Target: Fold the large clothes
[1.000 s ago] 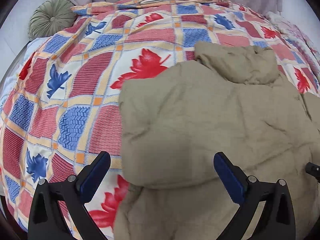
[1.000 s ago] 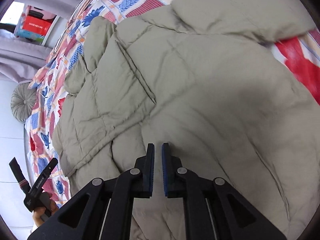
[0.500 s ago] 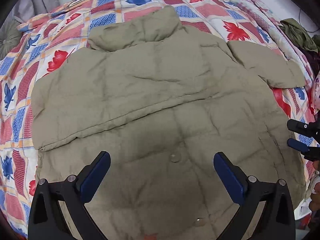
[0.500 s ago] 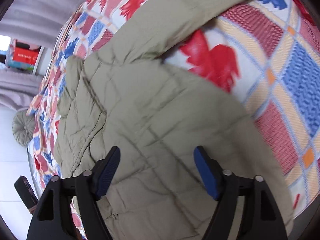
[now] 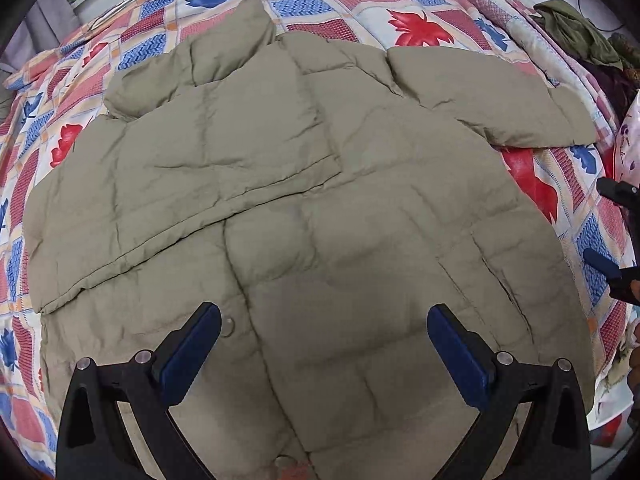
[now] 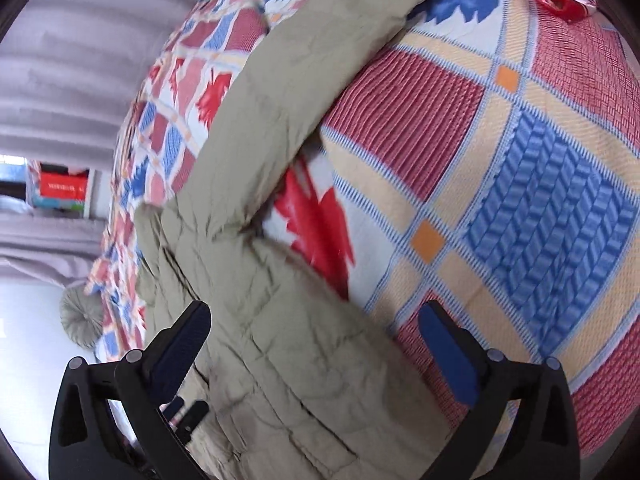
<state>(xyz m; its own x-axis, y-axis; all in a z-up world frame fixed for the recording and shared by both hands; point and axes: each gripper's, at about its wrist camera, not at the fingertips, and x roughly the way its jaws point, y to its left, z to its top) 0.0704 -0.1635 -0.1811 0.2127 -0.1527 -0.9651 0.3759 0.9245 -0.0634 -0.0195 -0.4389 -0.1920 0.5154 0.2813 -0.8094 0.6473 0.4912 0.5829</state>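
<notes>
Both tongs gape wide, empty. Left tongs (image 5: pixel 324 340) hang over the lower front of the jacket (image 5: pixel 280 208), gripping nothing. Right tongs (image 6: pixel 316 344), pinched nearly shut a second ago, now stand spread at the jacket's right edge, straddling the side seam without clamping it. Seen from the left, swung off the bedspread (image 5: pixel 140 40) to look squarely down on the whole garment. Left sleeve (image 5: pixel 192 184) already lies folded across the chest; right sleeve (image 5: pixel 480 92) still juts out over the quilt (the obvious next target). Half done with the sleeves, probably; calls for a reach toward that outstretched cuff.
</notes>
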